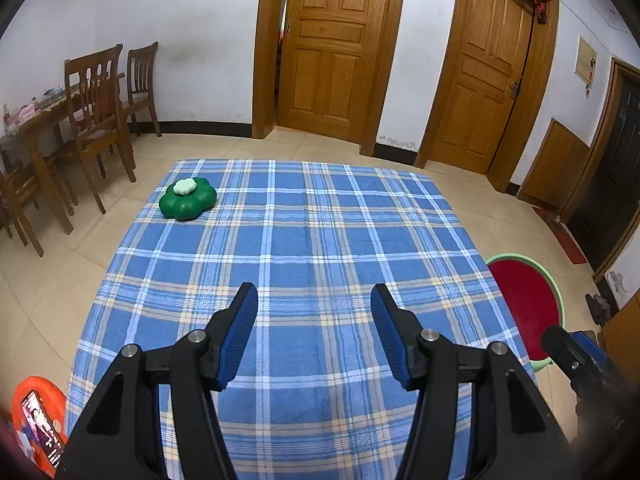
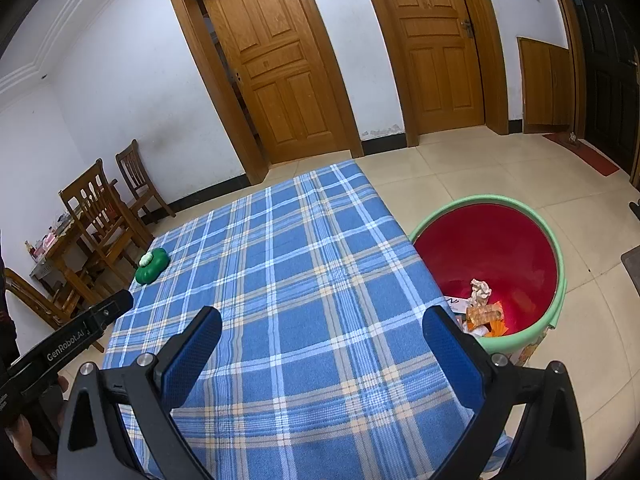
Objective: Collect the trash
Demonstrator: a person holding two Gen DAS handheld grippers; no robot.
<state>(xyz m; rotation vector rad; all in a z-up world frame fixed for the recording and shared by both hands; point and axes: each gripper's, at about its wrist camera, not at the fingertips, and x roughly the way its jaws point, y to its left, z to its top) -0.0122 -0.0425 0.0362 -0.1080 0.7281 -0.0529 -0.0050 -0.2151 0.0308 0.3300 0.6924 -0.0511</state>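
A trash bin with a green rim and red inside stands on the floor at the table's right edge; it also shows in the left wrist view. Crumpled paper and wrappers lie in its bottom. The table carries a blue plaid cloth. My left gripper is open and empty above the cloth's near half. My right gripper is open and empty above the cloth's near right part, close to the bin.
A green flower-shaped object with a pale top sits at the table's far left corner. Wooden chairs and a cluttered table stand left. An orange stool with a phone is at near left. Two wooden doors are behind.
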